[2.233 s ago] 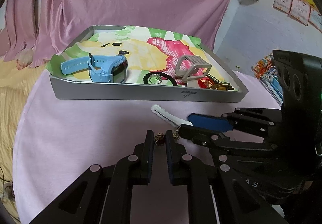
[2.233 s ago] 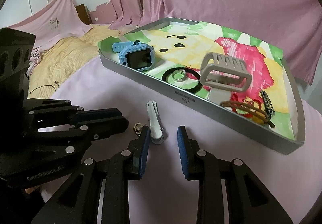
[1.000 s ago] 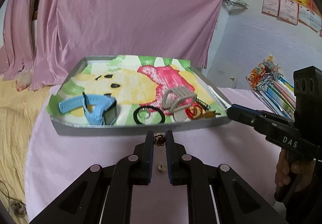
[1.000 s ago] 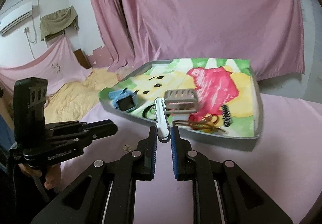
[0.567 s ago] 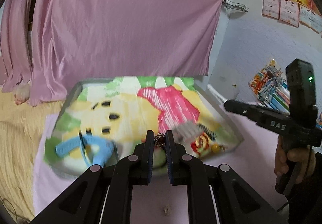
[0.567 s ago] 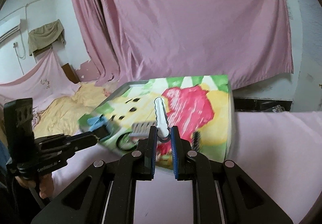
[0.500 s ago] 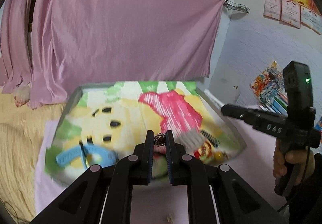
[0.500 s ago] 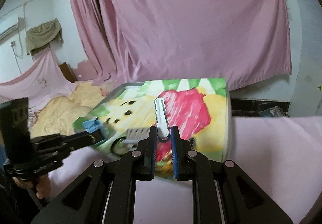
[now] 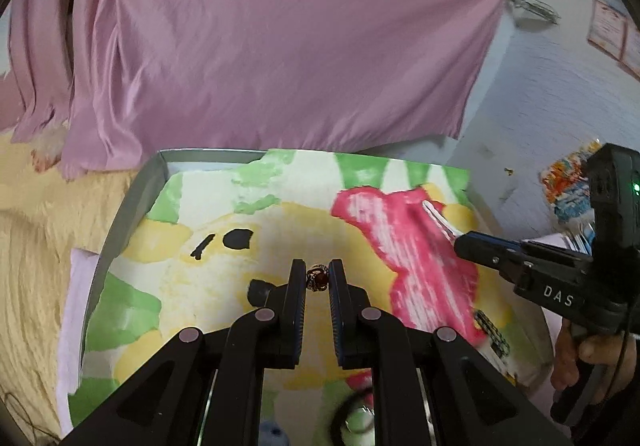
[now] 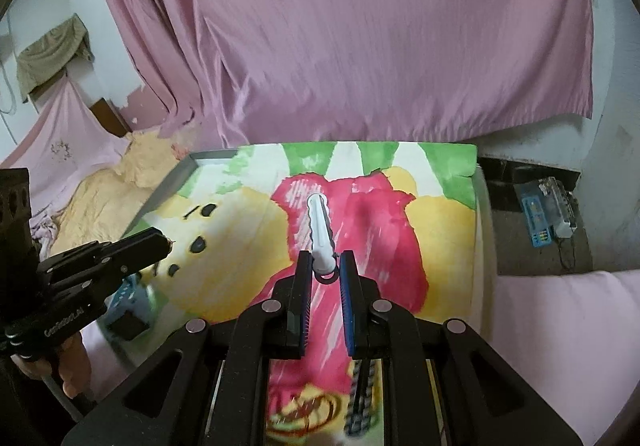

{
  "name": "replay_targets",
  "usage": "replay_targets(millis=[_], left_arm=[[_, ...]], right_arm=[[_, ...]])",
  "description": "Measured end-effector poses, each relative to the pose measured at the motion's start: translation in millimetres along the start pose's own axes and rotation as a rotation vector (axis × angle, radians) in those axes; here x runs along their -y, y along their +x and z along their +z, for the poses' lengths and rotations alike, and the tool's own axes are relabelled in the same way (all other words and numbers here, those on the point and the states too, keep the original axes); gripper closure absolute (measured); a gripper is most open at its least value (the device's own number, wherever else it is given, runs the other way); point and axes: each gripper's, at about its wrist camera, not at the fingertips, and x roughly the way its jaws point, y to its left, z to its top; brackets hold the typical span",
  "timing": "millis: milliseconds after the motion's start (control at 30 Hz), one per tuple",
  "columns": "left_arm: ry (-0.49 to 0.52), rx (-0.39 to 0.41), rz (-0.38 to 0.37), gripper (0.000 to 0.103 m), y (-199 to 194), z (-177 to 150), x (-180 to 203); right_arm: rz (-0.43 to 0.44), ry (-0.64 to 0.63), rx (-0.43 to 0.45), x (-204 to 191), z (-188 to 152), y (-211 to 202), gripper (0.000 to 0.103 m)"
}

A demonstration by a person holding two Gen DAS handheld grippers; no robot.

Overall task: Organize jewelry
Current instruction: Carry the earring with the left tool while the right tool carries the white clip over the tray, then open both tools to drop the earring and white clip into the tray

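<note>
My left gripper point(image 9: 317, 278) is shut on a small dark red and gold bead charm point(image 9: 317, 279) and holds it above the yellow part of the tray point(image 9: 132, 201). My right gripper point(image 10: 323, 266) is shut on a white serrated hair clip point(image 10: 320, 234), which points forward over the tray's pink patch point(image 10: 372, 221). The right gripper with the clip also shows in the left wrist view point(image 9: 460, 236). The left gripper shows in the right wrist view point(image 10: 164, 242). The grey tray has a colourful painted liner.
A black ring-shaped hair tie point(image 9: 352, 414), a black beaded bracelet point(image 10: 360, 398) and red and orange bands point(image 10: 304, 406) lie in the tray's near part, blurred. A blue watch point(image 10: 128, 298) sits near the tray's left. Pink cloth hangs behind. Yellow bedding point(image 10: 104, 189) lies left.
Both grippers have moved forward and now hang over the tray instead of in front of it. Each keeps its item. The tray's near items have slid under the view's bottom edge.
</note>
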Motion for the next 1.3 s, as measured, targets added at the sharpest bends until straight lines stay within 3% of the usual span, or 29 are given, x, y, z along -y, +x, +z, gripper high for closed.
replay_targets(millis=[433, 1067, 1167, 1233, 1300], left_arm=[[-0.045, -0.110, 0.019, 0.092, 26, 12, -10], [-0.172, -0.150, -0.013, 0.092, 40, 23, -36], [-0.181, -0.144, -0.008, 0.092, 38, 24, -39], [-0.184, -0.137, 0.002, 0.091, 37, 24, -42], [-0.187, -0.125, 0.018, 0.080, 33, 25, -44]], right_arm=[[-0.003, -0.006, -0.099, -9, 16, 46, 0.091], [-0.067, 0.033, -0.140, -15, 29, 73, 0.090], [-0.069, 0.042, -0.147, -16, 31, 77, 0.081], [-0.066, 0.051, -0.138, -18, 32, 78, 0.061], [-0.062, 0.052, -0.127, -19, 33, 77, 0.059]])
